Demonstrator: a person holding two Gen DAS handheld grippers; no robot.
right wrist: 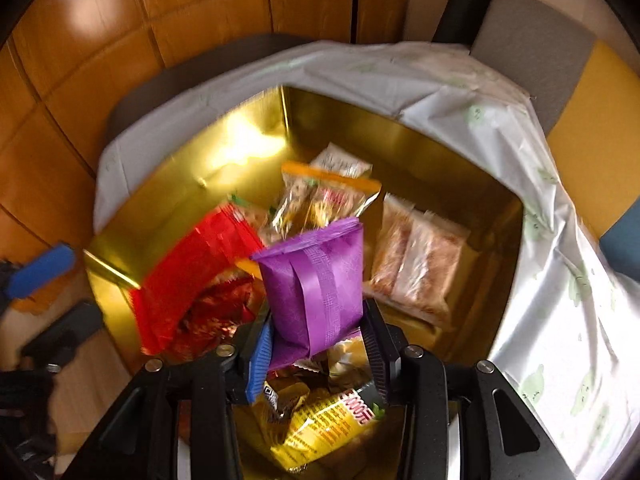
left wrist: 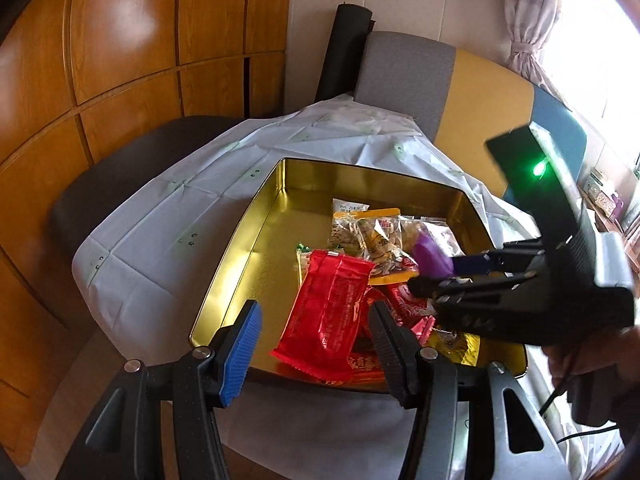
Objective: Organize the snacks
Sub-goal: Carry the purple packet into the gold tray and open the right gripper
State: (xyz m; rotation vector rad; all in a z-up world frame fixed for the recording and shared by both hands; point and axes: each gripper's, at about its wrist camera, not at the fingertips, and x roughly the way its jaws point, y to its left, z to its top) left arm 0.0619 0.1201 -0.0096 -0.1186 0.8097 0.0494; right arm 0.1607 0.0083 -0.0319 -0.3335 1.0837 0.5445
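A gold tin tray (left wrist: pixel 248 240) (right wrist: pixel 440 152) on a white cloth holds several snack packets. My right gripper (right wrist: pixel 316 344) is shut on a purple packet (right wrist: pixel 316 284) (left wrist: pixel 430 256) and holds it above the tray's snacks. It enters the left wrist view from the right (left wrist: pixel 456 276). My left gripper (left wrist: pixel 316 340) is open and empty, hovering over the tray's near edge, with a red packet (left wrist: pixel 328 312) (right wrist: pixel 192 268) lying between its fingers' line of sight. Orange-topped seed packets (left wrist: pixel 366 236) (right wrist: pixel 320 200) lie behind. Clear packets of brown snacks (right wrist: pixel 412 264) lie at the right.
The white cloth (left wrist: pixel 168 232) (right wrist: pixel 540 240) covers a table. Wooden cabinet panels (left wrist: pixel 120 60) stand behind. A grey, yellow and blue chair back (left wrist: pixel 460 84) stands at the far side. A yellow packet (right wrist: pixel 320 428) lies below my right gripper.
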